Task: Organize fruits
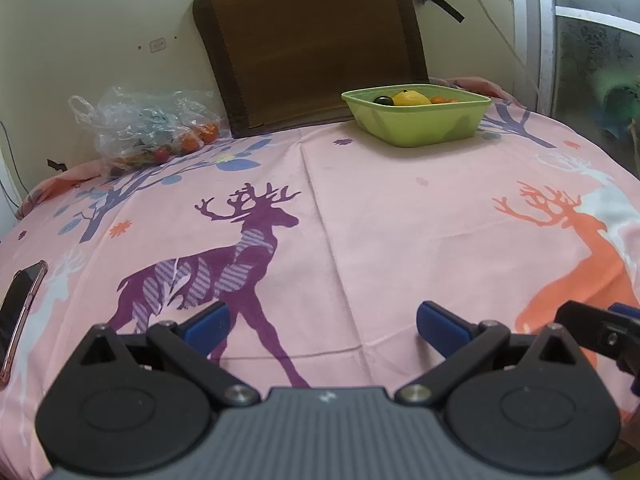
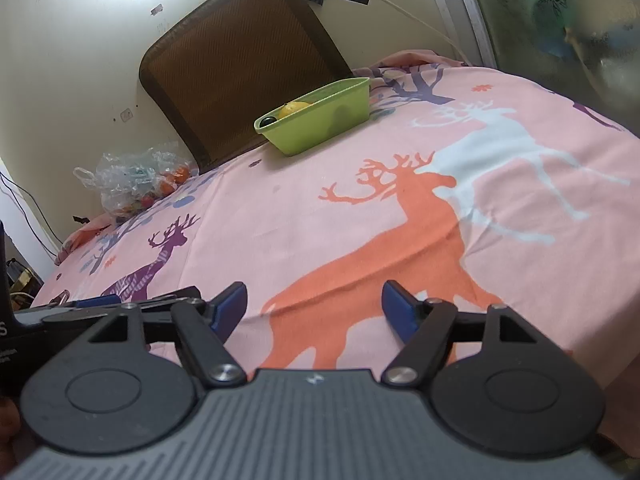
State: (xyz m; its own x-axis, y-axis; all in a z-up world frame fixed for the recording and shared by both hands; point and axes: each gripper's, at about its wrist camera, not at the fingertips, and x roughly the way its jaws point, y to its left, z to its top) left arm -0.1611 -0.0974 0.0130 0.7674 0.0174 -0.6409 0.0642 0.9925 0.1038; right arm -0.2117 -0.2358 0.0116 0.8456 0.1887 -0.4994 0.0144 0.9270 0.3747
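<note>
A green bowl [image 1: 420, 124] stands at the far side of the table and holds a yellow lemon [image 1: 410, 98], a dark round fruit [image 1: 383, 100] and small orange fruits [image 1: 442, 100]. The right wrist view shows the same bowl [image 2: 320, 124] with the lemon [image 2: 294, 109] peeking over its rim. A clear plastic bag [image 1: 148, 128] with red and orange fruits lies at the far left; it shows as the bag [image 2: 136, 184] in the right wrist view. My left gripper [image 1: 322, 326] is open and empty near the front edge. My right gripper [image 2: 314, 306] is open and empty beside it.
A pink tablecloth with deer prints [image 1: 360, 208] covers the table. A brown chair back [image 1: 312, 44] stands behind the bowl against the wall. A phone in a clear case [image 1: 18, 308] lies at the left edge. A window [image 1: 596, 40] is at the right.
</note>
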